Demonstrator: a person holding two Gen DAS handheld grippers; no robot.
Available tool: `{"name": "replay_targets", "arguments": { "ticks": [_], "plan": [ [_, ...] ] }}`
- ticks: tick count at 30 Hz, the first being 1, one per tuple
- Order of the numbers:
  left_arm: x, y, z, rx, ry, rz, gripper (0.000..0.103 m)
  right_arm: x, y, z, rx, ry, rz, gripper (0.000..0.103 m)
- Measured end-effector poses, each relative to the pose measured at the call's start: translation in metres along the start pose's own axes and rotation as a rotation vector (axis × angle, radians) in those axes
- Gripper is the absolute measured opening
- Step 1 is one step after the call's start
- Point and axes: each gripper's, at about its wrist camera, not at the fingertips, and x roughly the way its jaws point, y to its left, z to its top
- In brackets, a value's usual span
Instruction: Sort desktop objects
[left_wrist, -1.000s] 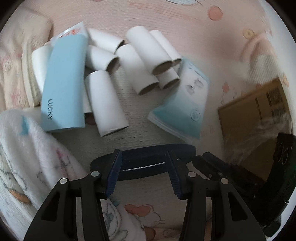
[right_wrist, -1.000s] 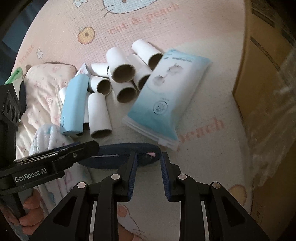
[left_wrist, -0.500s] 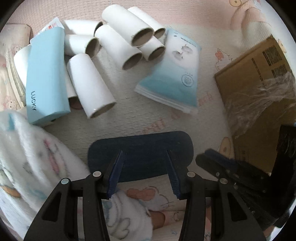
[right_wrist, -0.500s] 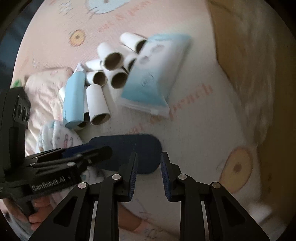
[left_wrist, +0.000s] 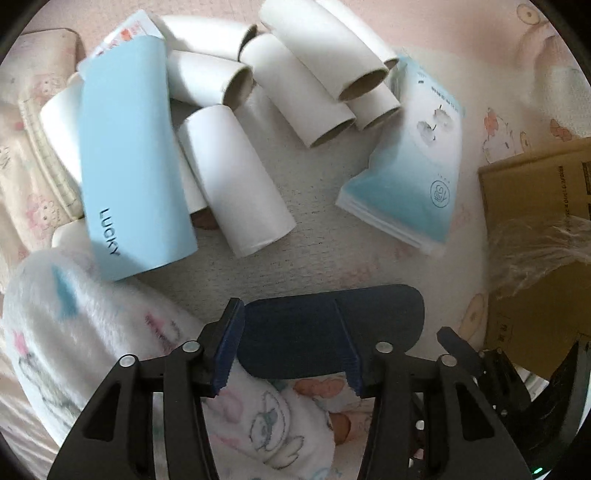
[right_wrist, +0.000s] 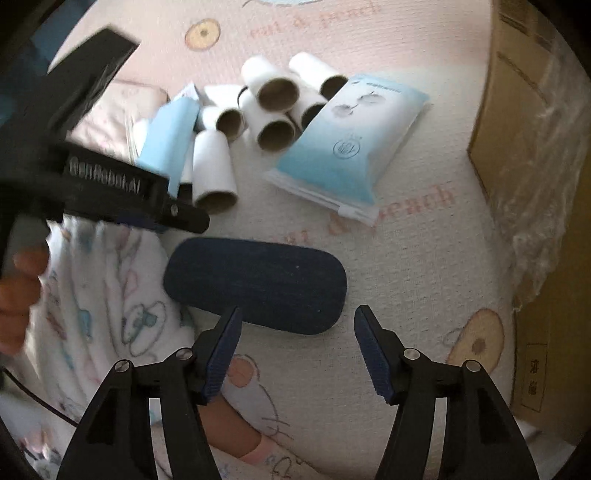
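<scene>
The dark blue case (right_wrist: 255, 284) lay flat on the printed mat (right_wrist: 406, 236), near its front edge beside the fleecy blanket (right_wrist: 110, 295). The right tongs (right_wrist: 295, 350) were opening, nothing between them (case just ahead). The left tongs (left_wrist: 291, 350) were opening too, straddling the case (left_wrist: 325, 328) without pressing it.

Left gripper (left_wrist: 291, 350) and right gripper (right_wrist: 295, 350) opening (left hand (right_wrist: 18, 295) seemingly gripping its handle).
</scene>
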Motion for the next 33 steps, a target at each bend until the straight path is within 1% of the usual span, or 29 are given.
{"name": "replay_targets", "arguments": {
  "ticks": [3, 7, 10, 14, 15, 18, 21, 23, 26, 28, 29, 30, 31, 33],
  "plan": [
    [0.007, -0.002, 0.003, -0.011, 0.026, 0.058, 0.058, 0.003, 0.000, -0.001, -0.024, 0.009, -0.016, 0.061],
    [0.016, -0.007, 0.005, -0.021, 0.047, 0.106, 0.058, 0.006, 0.002, -0.004, -0.032, 0.012, -0.013, 0.061],
    [0.021, -0.010, 0.009, -0.056, 0.077, 0.088, 0.059, 0.007, -0.001, -0.005, -0.028, 0.014, -0.012, 0.061],
    [0.028, -0.012, 0.018, -0.121, 0.129, 0.046, 0.064, 0.007, -0.009, -0.006, -0.005, 0.018, -0.009, 0.061],
    [0.030, -0.013, 0.020, -0.136, 0.144, 0.053, 0.065, 0.007, -0.012, -0.006, 0.002, 0.021, -0.006, 0.061],
    [0.033, -0.016, 0.024, -0.161, 0.151, 0.062, 0.069, 0.010, -0.018, -0.005, 0.022, 0.049, 0.002, 0.061],
    [0.034, -0.020, 0.025, -0.168, 0.154, 0.067, 0.070, 0.018, -0.030, -0.006, 0.096, 0.103, 0.027, 0.062],
    [0.035, -0.021, 0.026, -0.168, 0.153, 0.063, 0.070, 0.023, -0.042, -0.009, 0.180, 0.145, 0.076, 0.061],
    [0.035, -0.023, 0.026, -0.176, 0.142, 0.058, 0.070, 0.018, -0.050, -0.012, 0.244, 0.137, 0.149, 0.061],
    [0.035, -0.026, 0.027, -0.172, 0.133, 0.059, 0.070, 0.017, -0.050, -0.011, 0.259, 0.138, 0.169, 0.061],
    [0.035, -0.028, 0.027, -0.165, 0.130, 0.061, 0.070, 0.019, -0.051, -0.010, 0.274, 0.153, 0.173, 0.060],
    [0.035, -0.030, 0.027, -0.155, 0.125, 0.064, 0.070, 0.022, -0.051, -0.010, 0.297, 0.163, 0.196, 0.055],
    [0.035, -0.032, 0.028, -0.145, 0.121, 0.063, 0.070, 0.024, -0.051, -0.010, 0.315, 0.170, 0.230, 0.053],
    [0.035, -0.037, 0.029, -0.123, 0.114, 0.061, 0.069, 0.031, -0.048, -0.010, 0.329, 0.195, 0.253, 0.052]
  ]
}}
